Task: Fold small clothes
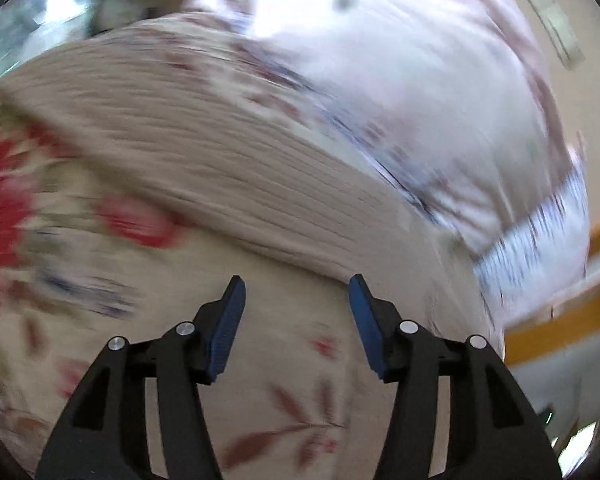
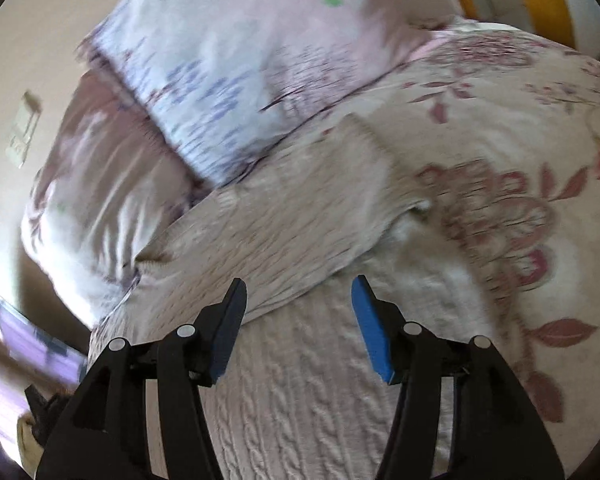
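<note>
A beige cable-knit sweater [image 2: 300,360] lies on a floral bedspread [image 2: 520,120], with one part folded over across the middle [image 2: 284,232]. In the left wrist view the same knit [image 1: 220,152] appears as a blurred ribbed band above my fingers. My left gripper [image 1: 296,292] hangs open over the bedspread just below the knit's edge, with nothing between its blue pads. My right gripper [image 2: 298,294] is open too, hovering over the sweater's cabled lower part, holding nothing.
Two pale floral pillows [image 2: 240,60] [image 2: 100,200] lie beyond the sweater at the head of the bed. A wall with a switch plate [image 2: 24,128] stands behind them. An orange-striped edge [image 1: 572,320] shows at the right of the left wrist view.
</note>
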The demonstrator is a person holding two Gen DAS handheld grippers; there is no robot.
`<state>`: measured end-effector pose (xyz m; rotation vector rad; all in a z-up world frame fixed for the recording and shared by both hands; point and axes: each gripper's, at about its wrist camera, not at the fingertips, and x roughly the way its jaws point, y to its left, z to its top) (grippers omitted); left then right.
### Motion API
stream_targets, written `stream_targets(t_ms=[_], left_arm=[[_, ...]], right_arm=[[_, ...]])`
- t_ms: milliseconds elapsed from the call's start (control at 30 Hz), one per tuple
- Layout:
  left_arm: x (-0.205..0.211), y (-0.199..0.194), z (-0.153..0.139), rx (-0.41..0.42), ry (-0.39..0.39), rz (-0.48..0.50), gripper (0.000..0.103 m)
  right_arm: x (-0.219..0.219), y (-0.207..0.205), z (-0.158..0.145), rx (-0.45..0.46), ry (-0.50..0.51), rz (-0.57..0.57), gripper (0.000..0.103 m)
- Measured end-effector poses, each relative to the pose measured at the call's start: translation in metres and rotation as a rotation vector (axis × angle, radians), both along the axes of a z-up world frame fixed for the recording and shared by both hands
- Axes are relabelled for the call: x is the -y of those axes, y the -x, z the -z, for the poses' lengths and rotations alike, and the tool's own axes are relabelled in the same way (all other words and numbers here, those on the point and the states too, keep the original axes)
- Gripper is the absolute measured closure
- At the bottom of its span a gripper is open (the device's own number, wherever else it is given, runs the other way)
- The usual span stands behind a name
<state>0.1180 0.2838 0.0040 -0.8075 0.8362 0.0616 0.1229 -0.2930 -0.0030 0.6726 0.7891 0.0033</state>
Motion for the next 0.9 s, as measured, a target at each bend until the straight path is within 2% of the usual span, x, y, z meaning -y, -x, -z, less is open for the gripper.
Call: stream_targets(t_ms=[100,200,300,400,433,467,567,633,733,900], left_arm=[[-0.032,0.008,0.003,0.012,0.071,-0.101,0.053],[-0.051,0.008,0.004,0.018,0.102,-0.178,0.054],[-0.07,0.008,0.007,0.021,0.146,-0.254,0.061],[-0.082,0.007,0.012,0.025,0.183,-0.303,0.074],[-0.086,0.008,0.014,0.021,0.188,-0.314,0.084],[-0.089,0.008,0.016,0.017,0.195,-0.322,0.09],[-0.097,0.011,0.021,0.018,0.238,-0.331,0.095],[-0.094,0.011,0.015,0.029,0.218,-0.325,0.096],[-0.083,0.009,-0.004,0.072,0.165,-0.309,0.097],[-0.054,-0.003,-0.045,0.202,0.174,-0.208,0.097]], right_arm=[[-0.01,0.0,0.003,0.016,0.003,-0.048,0.046],[-0.018,0.0,0.004,0.013,0.022,-0.085,0.046],[-0.02,-0.001,0.005,0.011,0.02,-0.102,0.044],[-0.019,-0.003,0.008,0.003,0.006,-0.108,0.042],[-0.02,-0.003,0.008,0.001,0.004,-0.11,0.042],[-0.02,-0.003,0.009,0.001,0.004,-0.113,0.042],[-0.021,-0.002,0.009,0.004,0.002,-0.12,0.04],[-0.021,-0.002,0.01,0.005,-0.003,-0.123,0.039],[-0.021,-0.002,0.01,0.006,-0.011,-0.123,0.039],[-0.02,-0.001,0.01,0.009,-0.023,-0.124,0.038]])
